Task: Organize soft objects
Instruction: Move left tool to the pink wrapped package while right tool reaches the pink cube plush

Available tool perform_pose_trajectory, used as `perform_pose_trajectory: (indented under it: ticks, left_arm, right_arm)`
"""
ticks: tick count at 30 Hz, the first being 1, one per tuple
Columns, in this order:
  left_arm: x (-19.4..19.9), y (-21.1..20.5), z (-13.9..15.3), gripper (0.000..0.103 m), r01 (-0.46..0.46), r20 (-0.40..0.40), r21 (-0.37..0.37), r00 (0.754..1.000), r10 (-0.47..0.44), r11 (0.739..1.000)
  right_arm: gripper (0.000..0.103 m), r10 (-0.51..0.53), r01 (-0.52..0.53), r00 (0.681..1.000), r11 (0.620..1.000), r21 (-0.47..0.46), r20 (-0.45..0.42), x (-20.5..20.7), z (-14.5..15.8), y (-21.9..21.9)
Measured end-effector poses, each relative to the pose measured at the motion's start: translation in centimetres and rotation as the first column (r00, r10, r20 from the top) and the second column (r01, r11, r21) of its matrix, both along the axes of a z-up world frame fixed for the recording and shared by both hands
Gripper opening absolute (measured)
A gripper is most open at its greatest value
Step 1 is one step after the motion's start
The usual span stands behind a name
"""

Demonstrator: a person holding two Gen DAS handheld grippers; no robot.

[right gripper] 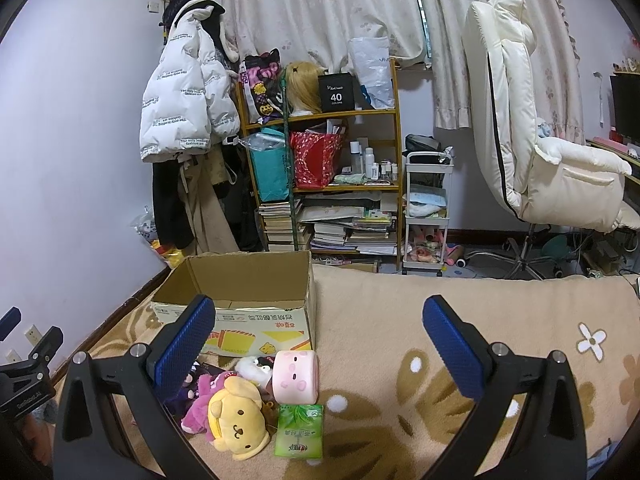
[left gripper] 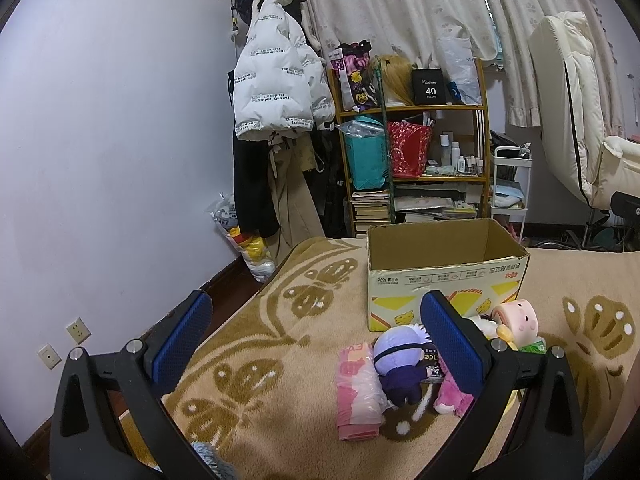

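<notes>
I am holding both the left tongs (left gripper: 316, 344) and right tongs (right gripper: 320, 344) wide and empty. The cardboard box (right gripper: 240, 304) is looking empty, as far as I see, while the soft toys (right gripper: 240, 412) are all lying on the bed blanket (right gripper: 400, 320) just before it, so sorting is only starting.

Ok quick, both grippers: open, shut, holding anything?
Left gripper: open, holding nothing, above the blanket left of the toy pile.
Right gripper: open, holding nothing, above the yellow dog plush and pink roll plush.
</notes>
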State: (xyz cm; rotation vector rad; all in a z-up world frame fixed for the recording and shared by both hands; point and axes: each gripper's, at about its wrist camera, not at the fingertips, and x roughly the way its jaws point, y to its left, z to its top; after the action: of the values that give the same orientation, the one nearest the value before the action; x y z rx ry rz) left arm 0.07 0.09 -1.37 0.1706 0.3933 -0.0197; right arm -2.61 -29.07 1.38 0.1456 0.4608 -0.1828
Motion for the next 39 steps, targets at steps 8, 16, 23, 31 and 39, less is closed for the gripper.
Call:
perform_pose_trajectory:
  ticks: [8,16,23,31,39]
  left_arm:
    - [1.5,-0.3,-1.2,0.103,-0.022,-0.078,0.033,0.997,0.024,0.999]
    - [3.3,-1.0,-2.5,0.103,-0.032,-0.174,0.084,0.984,0.047,0.996]
    - [4.6,-2.0,-3.7,0.103,0.008,-0.237,0.099,0.971,0.016,0.995]
    - [7.0,-2.3,-5.4,0.103,-0.005,-0.28,0.074,0.96,0.025,0.997]
    - [9.7,-2.2,-7.5,0.103,-0.019,-0.327,0.057,0.944,0.037,0.998]
  right_arm:
    - [0.103,-0.001,0.001,1.0,1.0,0.027,-0.014,0.4,-1.4,0.2]
    - [0.103,0.024,-0.019,0.997,0.998,0.068,-0.069,1.2,-2.1,0.5]
    - [0.103,0.029,-0.016,0.992,0.995,0.102,-0.126,2.6,-2.7,-0.2]
    - [0.103,0.064,-0.045,0.978,0.994,0.096,-0.198,4.9,-4.4,0.3]
    - [0.103,0.065,-0.054,0.959,0.997,0.049,-0.274,7.7,-6.3,0.6]
